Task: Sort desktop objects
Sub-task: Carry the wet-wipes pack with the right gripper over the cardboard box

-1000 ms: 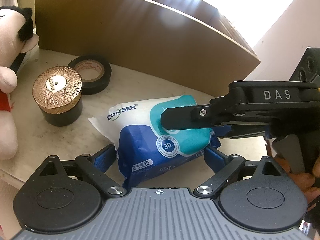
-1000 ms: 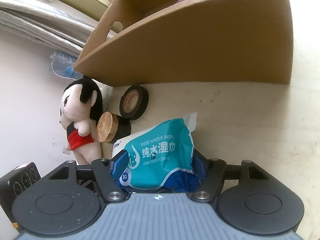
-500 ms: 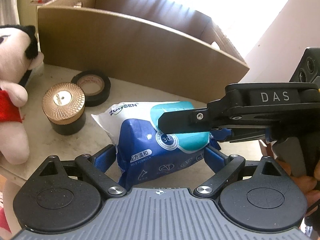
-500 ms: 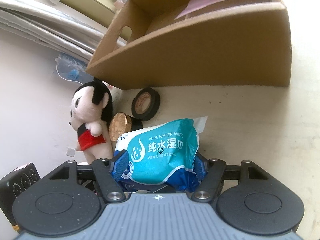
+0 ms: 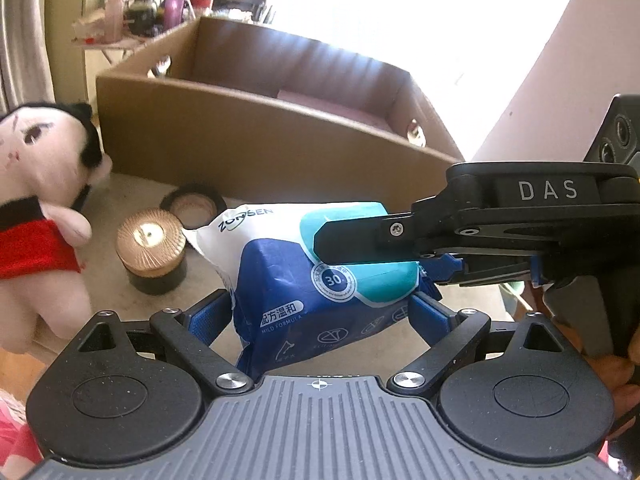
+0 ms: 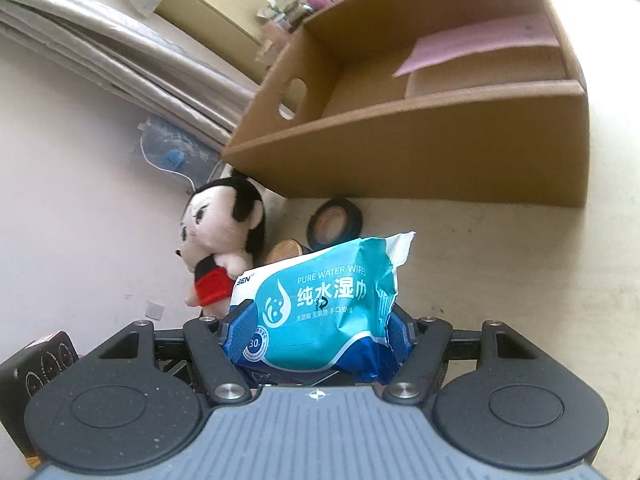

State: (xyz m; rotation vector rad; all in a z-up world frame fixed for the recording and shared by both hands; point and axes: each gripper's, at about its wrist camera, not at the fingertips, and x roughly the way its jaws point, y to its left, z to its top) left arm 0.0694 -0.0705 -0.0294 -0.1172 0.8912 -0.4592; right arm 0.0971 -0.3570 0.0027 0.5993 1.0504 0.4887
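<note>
The cardboard box (image 5: 256, 148) now shows its open inside, with a pink sheet (image 6: 480, 46) on its floor; one second ago only its front wall was seen. So both grippers have risen, and the pack with them. In the left wrist view the box fills from 10 to 2 o'clock.

The pack of wet wipes (image 5: 304, 280) is off the table (image 6: 500, 280), carried in the air in front of the box. The plush doll (image 5: 36, 216) at 9 o'clock, the black jar with the copper lid (image 5: 152, 252) and the roll of black tape (image 5: 194, 208) stay on the table and look lower and farther than before.

The left gripper (image 5: 320, 312) is clamped on the pack's blue end, and the right gripper (image 6: 316, 332) is clamped on its teal side.

I judge the lift is nearly high enough to pass over the front wall, so the pack can next go forward into the box.
</note>
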